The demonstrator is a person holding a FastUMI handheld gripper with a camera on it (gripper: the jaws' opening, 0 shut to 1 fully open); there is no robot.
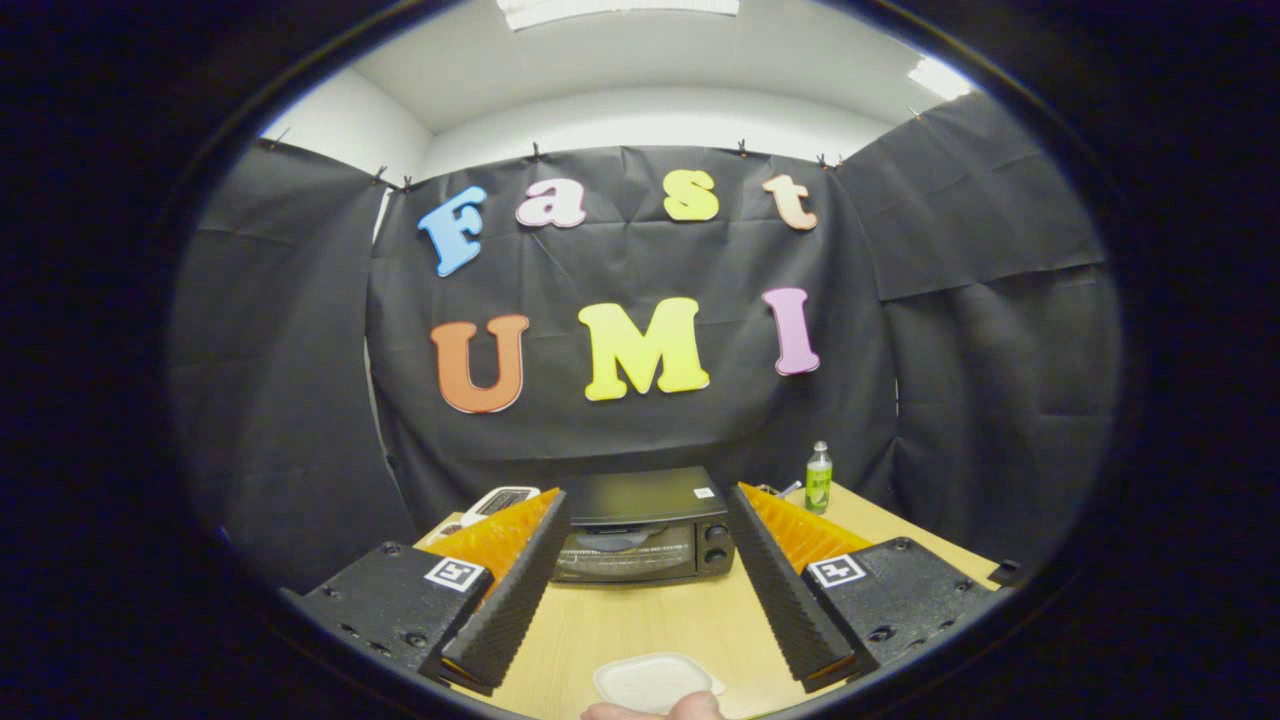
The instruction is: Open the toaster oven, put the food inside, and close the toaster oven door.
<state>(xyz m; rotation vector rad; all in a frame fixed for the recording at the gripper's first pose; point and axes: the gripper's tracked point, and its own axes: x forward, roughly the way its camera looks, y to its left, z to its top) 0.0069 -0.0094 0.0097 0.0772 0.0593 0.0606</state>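
**Tongs held wide, toaster oven shut at the far side of the desk**

Gripper view: the tongs (645, 590) hang above the pale wooden desk (640, 625) with their two ridged fingers spread well apart and nothing between them. Through that gap the small black toaster oven with a glass door and two round knobs (640, 528) sits squarely framed, well beyond the fingertips, against the black cloth wall. Its door stands upright and closed, so this scene would fit either a door waiting to be pulled down or one already pushed back up. Something pale shows faintly behind the glass, but the reflection and small size make it hard to tell whether that is food or only glare.

Near the camera, below and between the fingers, lies a shallow white dish (652, 682) on the desk, and just beneath it shows the tip of a person's hand (655, 708), probably steadying or setting the dish within easy reach. The dish looks bare, though only part of it is in sight.

A small green plastic bottle with a white cap (819, 478) stands to the right of the oven, and a white flat device (500, 500) lies to its left behind the left finger; both sit clear of the path to the door.
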